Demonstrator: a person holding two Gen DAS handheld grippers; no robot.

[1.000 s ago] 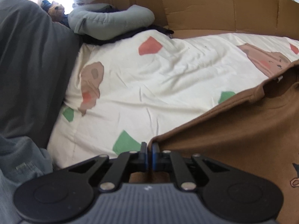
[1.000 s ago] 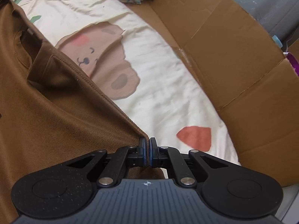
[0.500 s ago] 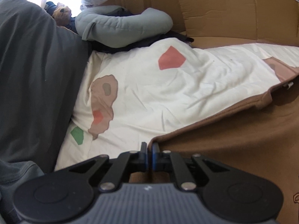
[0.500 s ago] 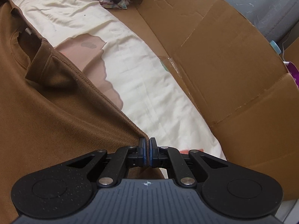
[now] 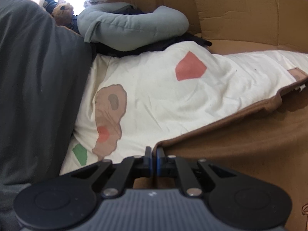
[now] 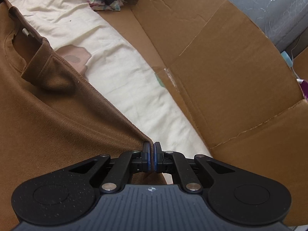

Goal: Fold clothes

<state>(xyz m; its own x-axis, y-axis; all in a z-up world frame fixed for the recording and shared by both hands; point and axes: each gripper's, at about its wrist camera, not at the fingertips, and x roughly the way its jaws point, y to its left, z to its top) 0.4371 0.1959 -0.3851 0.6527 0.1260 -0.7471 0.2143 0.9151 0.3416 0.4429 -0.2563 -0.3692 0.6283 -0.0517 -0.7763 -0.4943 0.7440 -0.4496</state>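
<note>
A: Report the left side first.

B: At far left in my left wrist view lies a dark grey fabric mass (image 5: 38, 88). Beside it, a cream quilted bed cover printed with brown bears and red and green patches (image 5: 163, 100) runs across the middle. At its far end rests a pale grey-blue padded garment (image 5: 130, 30), and a small brown plush bear (image 5: 62, 12) sits just left of that. Flattened brown cardboard panels (image 5: 250, 15) stand behind.

A: Left tool state?

B: My left gripper (image 5: 153, 159) has its jaws pressed together on a corner of the brown long-cut cotton T-shirt (image 5: 240, 144). The shirt edge runs from that corner up to the right, over the cover.

A: And the right side?

B: In my right wrist view the same T-shirt (image 6: 48, 119) fills the left half, lying on the bed cover (image 6: 123, 77). Its neckline with a white label (image 6: 27, 32) sits at upper left, and one short sleeve (image 6: 48, 71) is folded inward near it. My right gripper (image 6: 152, 157) is closed, pinching the shirt's hem corner between its blue-edged pads (image 6: 147, 158). The cardboard (image 6: 221, 67) rises to the right, touching the cover's edge. Grey plastic sheeting (image 6: 269, 5) shows beyond it at upper right.
</note>
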